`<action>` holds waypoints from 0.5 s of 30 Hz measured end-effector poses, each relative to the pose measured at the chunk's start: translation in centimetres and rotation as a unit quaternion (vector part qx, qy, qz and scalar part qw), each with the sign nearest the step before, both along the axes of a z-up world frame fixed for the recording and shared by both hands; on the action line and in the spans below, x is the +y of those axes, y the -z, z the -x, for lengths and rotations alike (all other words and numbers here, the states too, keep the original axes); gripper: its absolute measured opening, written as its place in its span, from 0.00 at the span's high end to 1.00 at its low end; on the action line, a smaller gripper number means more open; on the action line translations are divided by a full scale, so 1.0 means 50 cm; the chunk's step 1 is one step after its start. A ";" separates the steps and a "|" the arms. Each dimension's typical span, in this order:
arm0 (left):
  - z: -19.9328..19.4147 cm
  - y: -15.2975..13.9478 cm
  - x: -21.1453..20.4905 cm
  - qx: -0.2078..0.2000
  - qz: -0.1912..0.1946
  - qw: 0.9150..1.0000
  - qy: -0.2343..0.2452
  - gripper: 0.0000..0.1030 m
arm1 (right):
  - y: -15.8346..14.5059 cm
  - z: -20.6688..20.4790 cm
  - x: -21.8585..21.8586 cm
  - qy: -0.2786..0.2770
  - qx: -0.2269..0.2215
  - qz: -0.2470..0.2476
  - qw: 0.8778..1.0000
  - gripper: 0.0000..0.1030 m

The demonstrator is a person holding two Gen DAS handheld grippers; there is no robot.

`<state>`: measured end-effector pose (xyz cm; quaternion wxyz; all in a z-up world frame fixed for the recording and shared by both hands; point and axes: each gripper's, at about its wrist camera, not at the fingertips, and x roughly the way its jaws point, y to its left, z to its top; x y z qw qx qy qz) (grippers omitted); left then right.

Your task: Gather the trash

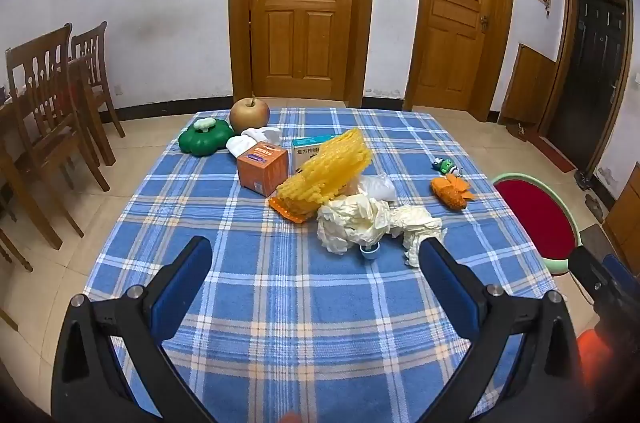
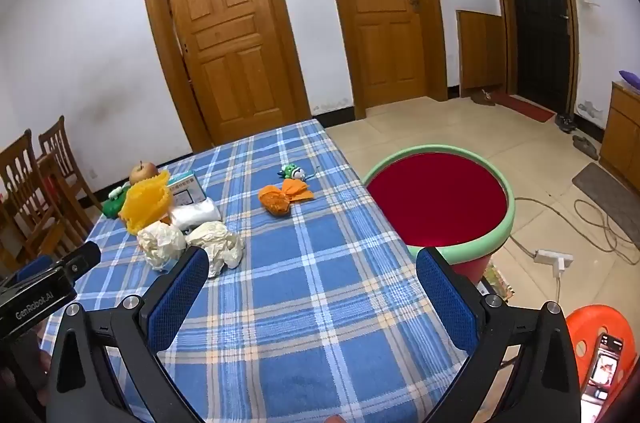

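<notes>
On the blue plaid tablecloth (image 1: 280, 303), this is how it stood:

Left gripper (image 1: 316, 255): jaws spread wide, nothing between them, hovering over the near half of the cloth; the crumpled paper lay just past its right finger.

Right gripper (image 2: 312, 265): jaws likewise wide apart and holding nothing, aimed at the table's right edge with the bin beyond it.

Trash bin (image 2: 504, 223): a round tub with a pale green rim and a red inside, standing on the floor just beside the table's right side; only red showed inside it.

Crumpled paper (image 1: 360, 223): cream wads, heaped mid-table, with a small blue cap (image 1: 370, 252) touching the near side.

Yellow foam net (image 1: 328, 175): propped up behind the paper, leaning over an orange wrapper.

White plastic bag (image 1: 378, 187): tucked between the net and the paper.

Boxes: an orange carton (image 1: 262, 169) and a white-and-teal medicine box (image 1: 310, 151), both shut, contents hidden.

Green pumpkin pot (image 1: 205, 137): lid on, far left corner, beside an apple (image 1: 249, 113).

Orange mesh bundle (image 2: 280, 199): alone toward the right, near a small green toy (image 2: 294, 172).
</notes>
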<state>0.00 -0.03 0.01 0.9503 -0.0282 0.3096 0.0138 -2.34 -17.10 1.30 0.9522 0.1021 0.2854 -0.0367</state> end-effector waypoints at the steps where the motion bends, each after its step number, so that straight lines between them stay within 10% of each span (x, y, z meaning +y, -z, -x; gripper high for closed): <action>1: 0.000 0.000 0.000 0.003 0.000 1.000 0.000 0.02 | -0.001 0.001 0.001 -0.001 0.000 0.000 1.000 0.00; 15: -0.007 -0.001 -0.002 0.005 0.010 1.000 0.000 0.02 | -0.012 0.009 0.010 -0.001 -0.002 0.009 1.000 0.00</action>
